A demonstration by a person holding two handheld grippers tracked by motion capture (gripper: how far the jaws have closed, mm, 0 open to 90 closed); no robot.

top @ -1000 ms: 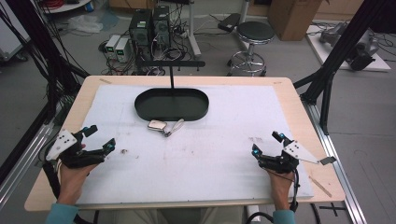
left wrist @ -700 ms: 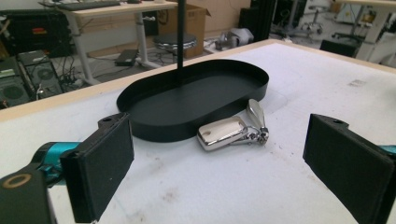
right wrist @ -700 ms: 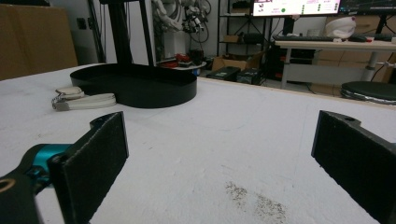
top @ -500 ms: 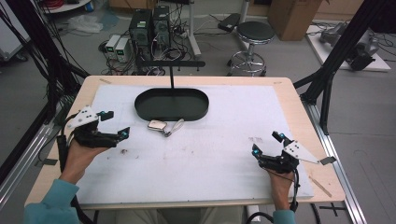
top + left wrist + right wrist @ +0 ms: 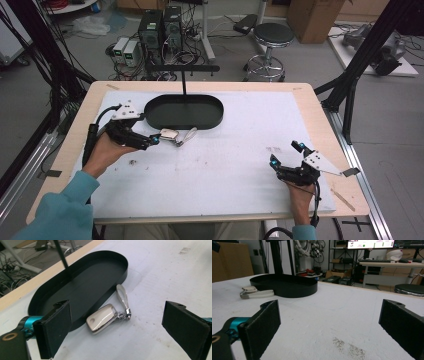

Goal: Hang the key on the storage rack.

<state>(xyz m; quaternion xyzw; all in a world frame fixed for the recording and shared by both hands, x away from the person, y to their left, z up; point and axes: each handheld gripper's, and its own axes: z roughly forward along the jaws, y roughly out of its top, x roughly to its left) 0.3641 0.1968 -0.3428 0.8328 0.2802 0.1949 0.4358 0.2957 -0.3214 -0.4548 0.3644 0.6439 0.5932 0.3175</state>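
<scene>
Both claws (image 5: 150,140) (image 5: 285,154) agape — apart

Workshop surroundings beyond a white-covered surface (image 5: 225,170).
A black round stool (image 5: 273,35) stands on the grey floor past the far edge. Two dark computer towers (image 5: 161,27) sit to its left among tangled cables. A cardboard box (image 5: 312,12) rests farther right. A monitor (image 5: 370,243) glows on a distant desk.
</scene>
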